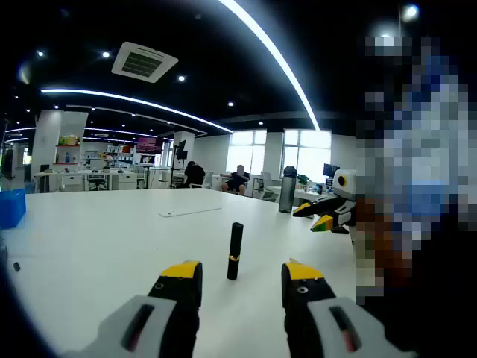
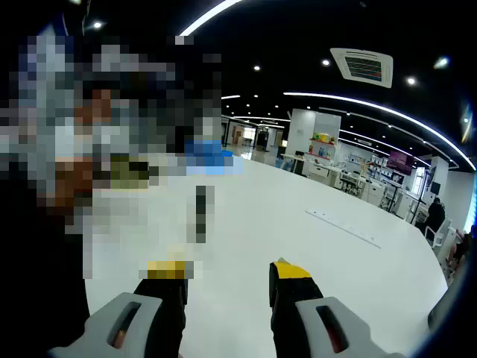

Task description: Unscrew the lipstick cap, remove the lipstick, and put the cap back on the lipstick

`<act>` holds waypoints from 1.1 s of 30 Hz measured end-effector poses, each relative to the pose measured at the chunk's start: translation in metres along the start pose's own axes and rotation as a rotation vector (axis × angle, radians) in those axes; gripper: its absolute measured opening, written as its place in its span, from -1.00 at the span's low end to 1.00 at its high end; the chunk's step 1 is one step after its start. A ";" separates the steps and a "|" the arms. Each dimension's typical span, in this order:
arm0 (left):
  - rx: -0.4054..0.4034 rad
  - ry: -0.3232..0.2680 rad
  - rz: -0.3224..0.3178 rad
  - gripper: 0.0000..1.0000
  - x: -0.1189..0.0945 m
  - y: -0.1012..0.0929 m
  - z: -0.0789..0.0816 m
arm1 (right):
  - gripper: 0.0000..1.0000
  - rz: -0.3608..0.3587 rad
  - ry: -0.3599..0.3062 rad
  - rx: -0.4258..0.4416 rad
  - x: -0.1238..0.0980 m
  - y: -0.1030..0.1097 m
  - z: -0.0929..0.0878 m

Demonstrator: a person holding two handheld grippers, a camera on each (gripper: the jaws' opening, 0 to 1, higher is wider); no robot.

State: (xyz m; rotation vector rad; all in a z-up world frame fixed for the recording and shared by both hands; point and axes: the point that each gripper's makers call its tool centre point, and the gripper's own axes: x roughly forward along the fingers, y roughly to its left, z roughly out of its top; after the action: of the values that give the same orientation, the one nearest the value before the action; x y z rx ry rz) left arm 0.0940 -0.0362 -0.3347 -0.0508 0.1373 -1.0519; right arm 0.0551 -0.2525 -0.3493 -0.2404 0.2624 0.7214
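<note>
Left gripper view: one lipstick (image 1: 235,250) upright, two tools open.

Lipstick (image 2: 200,212) blurred, details illegible

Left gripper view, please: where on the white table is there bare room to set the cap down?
Bare tabletop lies left of the standing lipstick, out to the blue bin. Beyond it, up to the flat strip, is free too. The right is crowded by the right tool.

Black lipstick (image 1: 235,250) with gold band; white table (image 1: 97,239); yellow-tipped left gripper (image 1: 242,280).
</note>
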 end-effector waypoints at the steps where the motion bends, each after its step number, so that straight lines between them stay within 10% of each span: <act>1: 0.000 0.000 0.000 -0.12 0.000 0.000 0.000 | -0.15 -0.002 -0.001 0.002 0.000 -0.001 0.000; 33: 0.007 -0.001 0.006 -0.13 -0.001 -0.001 0.001 | -0.15 -0.005 0.011 0.007 0.002 -0.011 -0.003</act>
State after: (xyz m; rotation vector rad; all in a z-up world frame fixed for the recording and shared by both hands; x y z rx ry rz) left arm 0.0931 -0.0358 -0.3337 -0.0447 0.1327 -1.0466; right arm 0.0636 -0.2600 -0.3513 -0.2383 0.2744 0.7139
